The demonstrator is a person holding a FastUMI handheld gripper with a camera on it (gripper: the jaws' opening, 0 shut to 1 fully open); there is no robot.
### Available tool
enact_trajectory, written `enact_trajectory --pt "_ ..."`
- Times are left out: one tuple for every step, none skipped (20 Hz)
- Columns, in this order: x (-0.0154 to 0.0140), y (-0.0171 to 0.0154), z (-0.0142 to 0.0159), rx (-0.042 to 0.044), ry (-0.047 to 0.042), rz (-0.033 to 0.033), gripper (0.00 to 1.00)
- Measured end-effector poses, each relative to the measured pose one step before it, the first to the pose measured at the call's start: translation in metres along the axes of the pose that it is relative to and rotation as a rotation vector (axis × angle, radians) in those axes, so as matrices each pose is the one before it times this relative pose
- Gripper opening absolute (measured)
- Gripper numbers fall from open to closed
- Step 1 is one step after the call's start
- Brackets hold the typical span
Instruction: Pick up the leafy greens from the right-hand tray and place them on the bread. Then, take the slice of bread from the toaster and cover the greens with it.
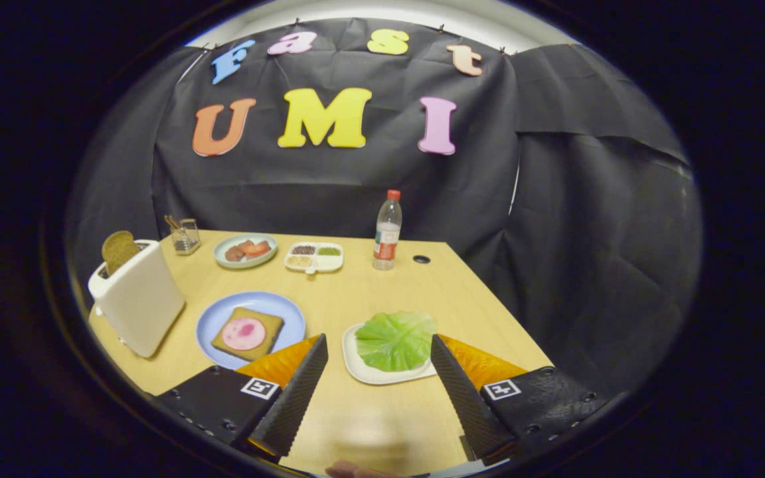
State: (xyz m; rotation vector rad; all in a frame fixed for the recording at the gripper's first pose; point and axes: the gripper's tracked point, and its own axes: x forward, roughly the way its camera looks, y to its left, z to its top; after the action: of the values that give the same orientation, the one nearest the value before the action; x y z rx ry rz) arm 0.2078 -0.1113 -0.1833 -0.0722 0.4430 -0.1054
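The hand-held gripper (378,345) hangs with fingers spread wide and empty above the light wooden counter (382,418), the green lettuce leaf (396,340) on its white rectangular tray (356,372) lying between the fingertips, the brown bread slice topped with pink ham (248,332) on a round blue plate (213,323) beyond the left finger, and the white toaster holding a brown bread slice (135,295) farther left.
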Motion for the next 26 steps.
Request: enact_trajectory --pt "0.01885 -0.00654 -0.0031 0.00019 0.02321 -0.01002 0.95" --pt "0.01574 -0.00564 -0.00453 0.00106 0.02686 -0.01024 0.95" --pt "0.01595 -0.00305 -0.0053 0.00825 0.02615 0.00172 0.94" --pt "0.0147 -0.00227 -0.00426 0.01425 0.02747 0.00131 0.94" --pt "0.01089 -0.00458 -0.00537 0.00388 0.02341 -0.00408 0.94" --pt "0.01218 -0.00411 -0.00363 -0.0013 0.01984 -0.00615 0.95" --pt "0.01113 -0.0021 -0.0033 -0.00333 0.0195 -0.00556 0.95" --pt "0.00944 -0.00033 -0.00639 -0.00796 0.02994 -0.00032 0.95" --pt "0.00696 0.00187 -0.00789 -0.00058 0.02866 0.0093 0.95" --pt "0.00437 0.00547 0.00024 -0.0015 0.01579 0.02483 0.95" --pt "0.00492 0.00159 -0.00277 -0.00138 0.0169 0.01035 0.94" --pt "0.00494 -0.00038 -0.00389 0.0011 0.01729 0.00123 0.93" --pt "0.00346 0.00228 -0.00212 -0.00051 0.01341 0.01076 0.91" --pt "0.00053 0.00152 -0.00258 -0.00348 0.01294 0.00869 0.89" --pt "0.00031 -0.00051 -0.00164 -0.00031 0.01395 -0.00319 0.89" --pt "0.00425 0.00016 -0.00263 0.00342 0.01218 0.00526 0.85" --pt "0.0021 0.00229 0.00071 0.01118 0.00272 0.01756 0.82" --pt "0.00091 0.00028 -0.00166 0.01867 0.00677 0.01433 0.79" --pt "-0.00026 0.00163 -0.00082 0.02504 0.00992 0.02143 0.78" --pt "0.00265 0.00117 -0.00094 0.01858 0.007 0.01319 0.72" --pt "0.00029 0.00001 0.00093 -0.00309 -0.00267 0.00364 0.67" --pt "-0.00085 -0.00037 -0.00141 -0.00568 0.00161 0.00224 0.66" --pt "0.00066 0.00146 0.00222 0.00633 -0.00032 0.00648 0.6" --pt "0.00078 -0.00005 0.00103 0.0074 0.00203 -0.00092 0.53" --pt "0.0005 0.00003 0.00006 -0.00127 0.00517 -0.00161 0.47" --pt "0.00217 0.00307 0.00112 0.01166 -0.00354 0.01873 0.46"
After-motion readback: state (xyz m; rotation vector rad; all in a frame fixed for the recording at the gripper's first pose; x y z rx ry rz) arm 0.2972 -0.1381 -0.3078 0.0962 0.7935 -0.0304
